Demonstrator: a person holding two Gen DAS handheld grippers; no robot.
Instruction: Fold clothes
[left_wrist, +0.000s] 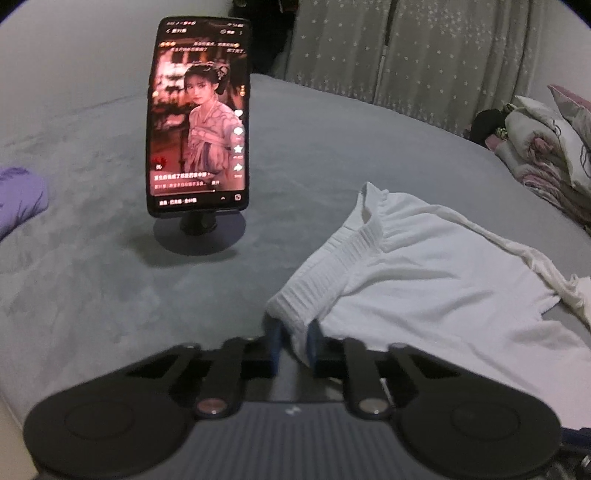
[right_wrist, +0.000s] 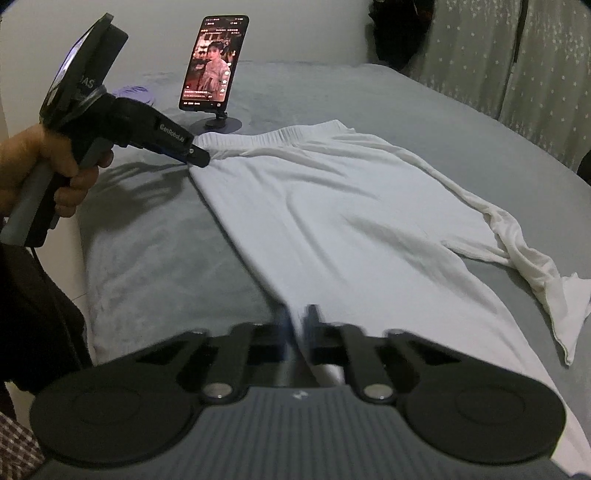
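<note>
White trousers (right_wrist: 332, 206) lie spread on a grey bed (right_wrist: 155, 251), with the elastic waistband (left_wrist: 354, 243) at the far left and the legs trailing right. My left gripper (left_wrist: 293, 332) is shut on the near corner of the waistband, and white fabric is bunched between its blue pads. In the right wrist view the left gripper (right_wrist: 197, 158) pinches that same corner, held by a hand (right_wrist: 55, 162). My right gripper (right_wrist: 297, 317) is shut on the trousers' near side edge, further down the leg. One leg end (right_wrist: 565, 306) is twisted and crumpled at the right.
A phone (left_wrist: 199, 118) with a lit screen stands on a round stand just behind the waistband. A purple cloth (left_wrist: 18, 199) lies at the far left. Floral bedding (left_wrist: 546, 147) is piled at the right, and a starred curtain (left_wrist: 406, 55) hangs behind the bed.
</note>
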